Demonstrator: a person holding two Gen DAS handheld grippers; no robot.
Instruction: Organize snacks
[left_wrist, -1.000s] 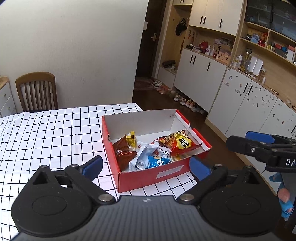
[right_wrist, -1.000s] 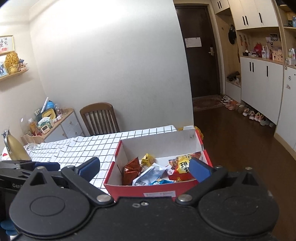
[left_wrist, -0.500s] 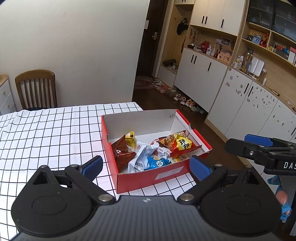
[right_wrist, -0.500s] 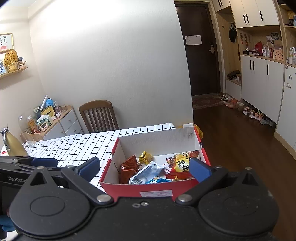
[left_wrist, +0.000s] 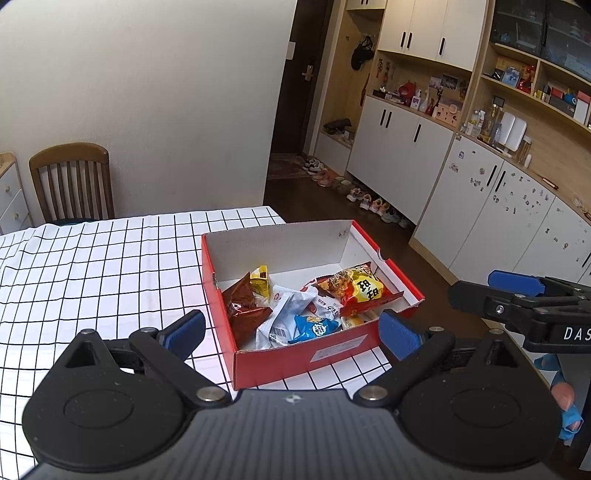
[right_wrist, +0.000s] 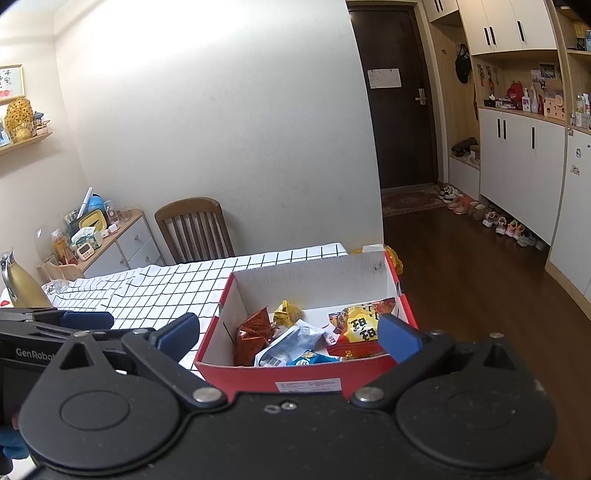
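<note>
Over the last second both views have only drifted slightly: the left hand-held gripper (left_wrist: 291, 326) and right hand-held gripper (right_wrist: 288, 332) stay wide and empty, short of the red box (left_wrist: 306, 360) at the bench (left_wrist: 92, 273) edge. The snacks (left_wrist: 295, 302) lie heaped inside, at 12 o'clock from each gripper, fitting tidying finished or sorting pending. Readable: "GenRobo" at 9 o'clock, "DAS" at 3 o'clock.

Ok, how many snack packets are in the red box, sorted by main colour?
Brown packet: 1
Small yellow packet: 1
White packet: 1
Blue packet: 1
Red-and-yellow bag: 1
Total: 5 clearly told apart; others lie partly hidden beneath.
</note>
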